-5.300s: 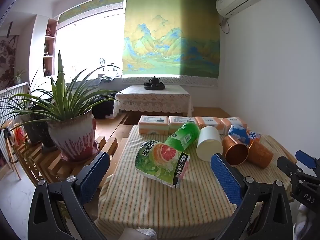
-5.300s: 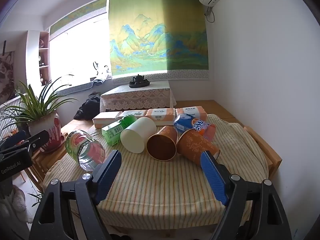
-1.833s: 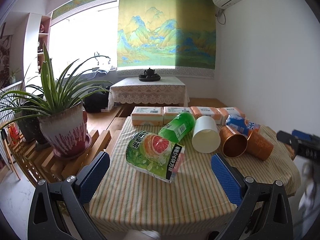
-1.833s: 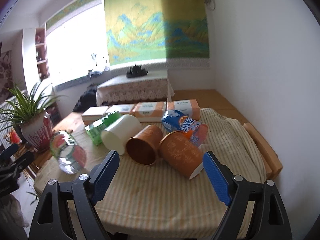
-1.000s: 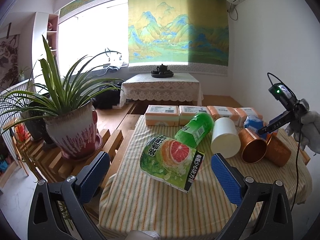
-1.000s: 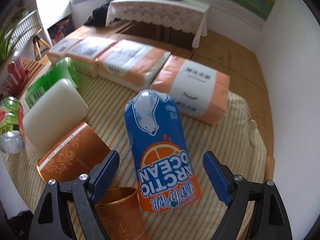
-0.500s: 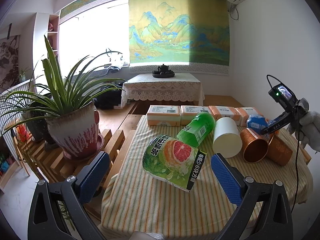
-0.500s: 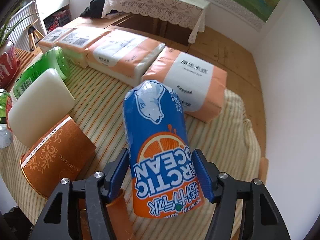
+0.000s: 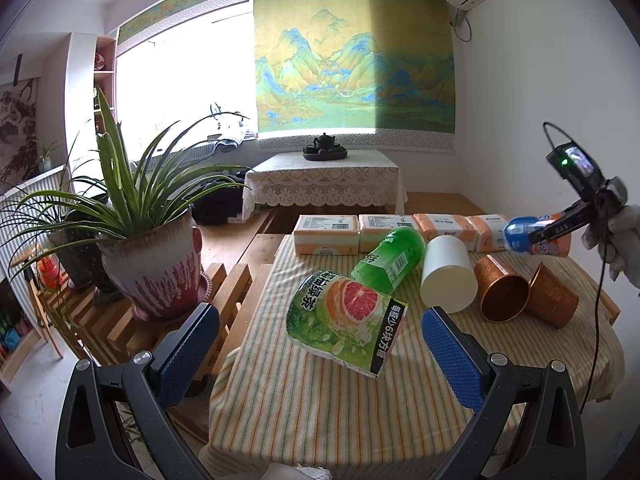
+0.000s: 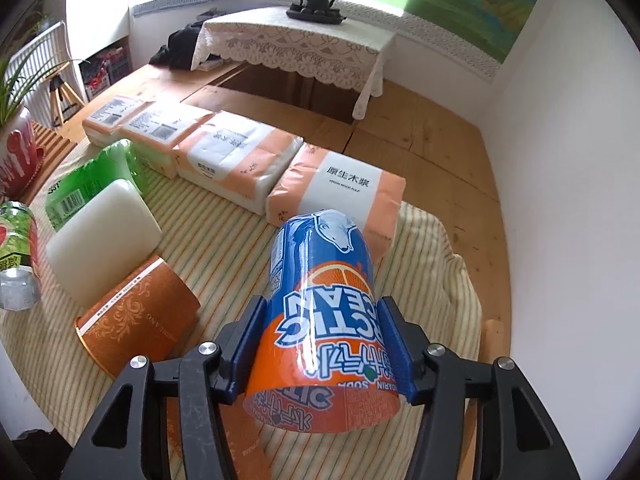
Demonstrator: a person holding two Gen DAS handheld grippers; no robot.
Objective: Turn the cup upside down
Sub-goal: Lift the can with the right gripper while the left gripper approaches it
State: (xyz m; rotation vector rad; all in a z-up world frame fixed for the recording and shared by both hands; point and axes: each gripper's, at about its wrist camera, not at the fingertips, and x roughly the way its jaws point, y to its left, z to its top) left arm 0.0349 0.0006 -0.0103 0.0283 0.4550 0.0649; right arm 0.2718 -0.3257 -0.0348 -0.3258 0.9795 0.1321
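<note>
My right gripper (image 10: pixel 324 344) is shut on a blue and orange Arctic Ocean cup (image 10: pixel 320 320), which lies on its side, open mouth toward the camera. It holds the cup just above the striped tablecloth (image 10: pixel 224 248). In the left wrist view the same cup (image 9: pixel 520 234) sits in the right gripper (image 9: pixel 548 232) at the table's far right. My left gripper (image 9: pixel 316 352) is open and empty, held before the table's near edge.
Lying on the cloth are a grapefruit-print cup (image 9: pixel 344 320), a green cup (image 9: pixel 390 258), a white cup (image 9: pixel 448 276) and two brown cups (image 9: pixel 500 292) (image 9: pixel 552 300). Tissue packs (image 9: pixel 400 232) line the far edge. A potted plant (image 9: pixel 152 264) stands left.
My right gripper has closed its fingers on the blue and orange cup and lifted it slightly off the cloth. The left gripper has barely moved.
</note>
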